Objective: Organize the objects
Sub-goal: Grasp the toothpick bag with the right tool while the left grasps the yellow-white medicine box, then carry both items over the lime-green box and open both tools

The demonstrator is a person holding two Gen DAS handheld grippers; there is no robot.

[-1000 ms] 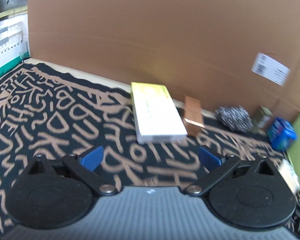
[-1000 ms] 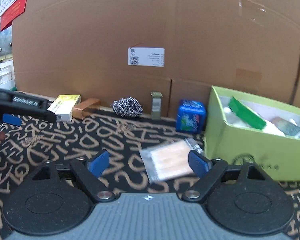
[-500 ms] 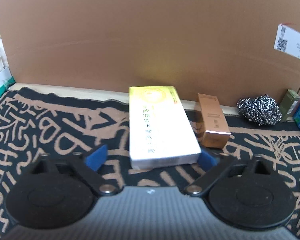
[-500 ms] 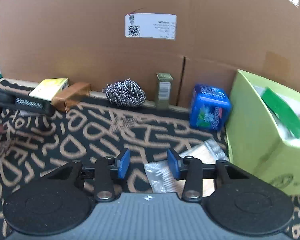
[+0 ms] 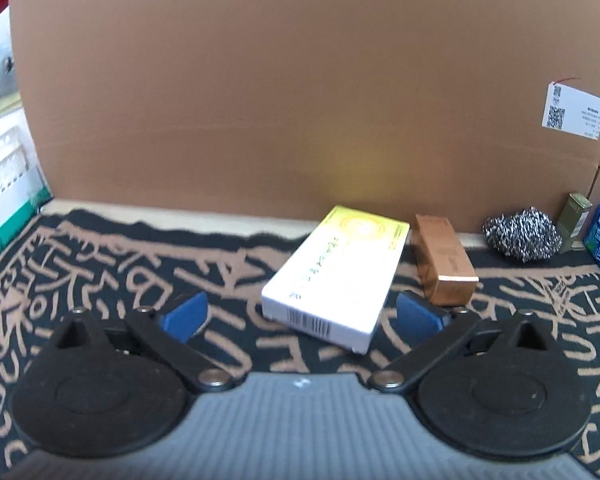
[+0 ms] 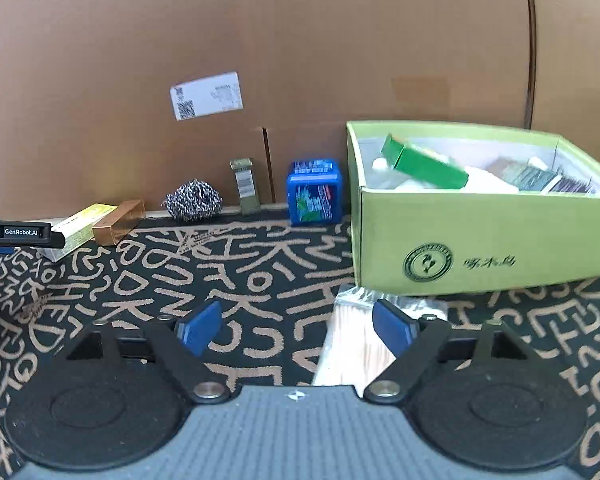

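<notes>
My left gripper is open, its blue pads either side of the near end of a yellow-and-white flat box lying on the patterned cloth. A copper box lies just right of it. My right gripper is open and empty, with a clear packet of wooden sticks under its right pad. A green cardboard box holding several items stands to the right. The left gripper also shows in the right wrist view.
Along the cardboard back wall stand a steel scourer, a small olive box and a blue tub. They also show in the left wrist view, the scourer at the far right. White crates sit far left.
The right gripper closed part way half a second ago and is open again, now facing the green box. The left gripper moved up to the yellow box, which now lies slanted between its pads.
</notes>
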